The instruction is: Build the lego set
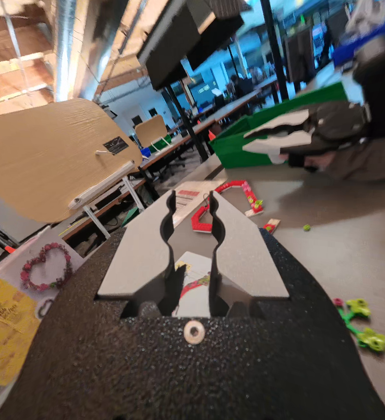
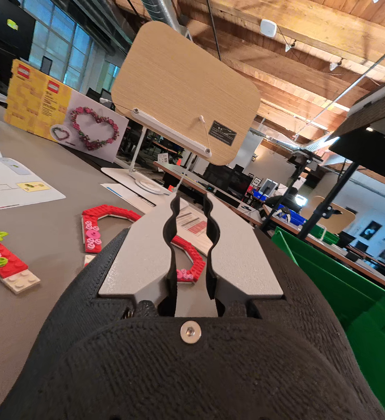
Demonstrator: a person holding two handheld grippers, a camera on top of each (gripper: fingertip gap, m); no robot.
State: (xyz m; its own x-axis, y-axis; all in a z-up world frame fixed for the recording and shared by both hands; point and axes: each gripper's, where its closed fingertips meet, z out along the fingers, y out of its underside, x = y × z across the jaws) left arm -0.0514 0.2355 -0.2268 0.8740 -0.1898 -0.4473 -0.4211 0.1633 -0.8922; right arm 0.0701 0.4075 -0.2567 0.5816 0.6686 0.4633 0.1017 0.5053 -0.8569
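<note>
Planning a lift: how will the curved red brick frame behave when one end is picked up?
The red brick frame looks long, thin and made of joined segments, so it may flex or split at joints. The flowers clipped on it might pop off if pinched.

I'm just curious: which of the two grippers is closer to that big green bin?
Right. The right gripper hangs right beside the green bin; the left gripper sits farther back, across the table.
</note>
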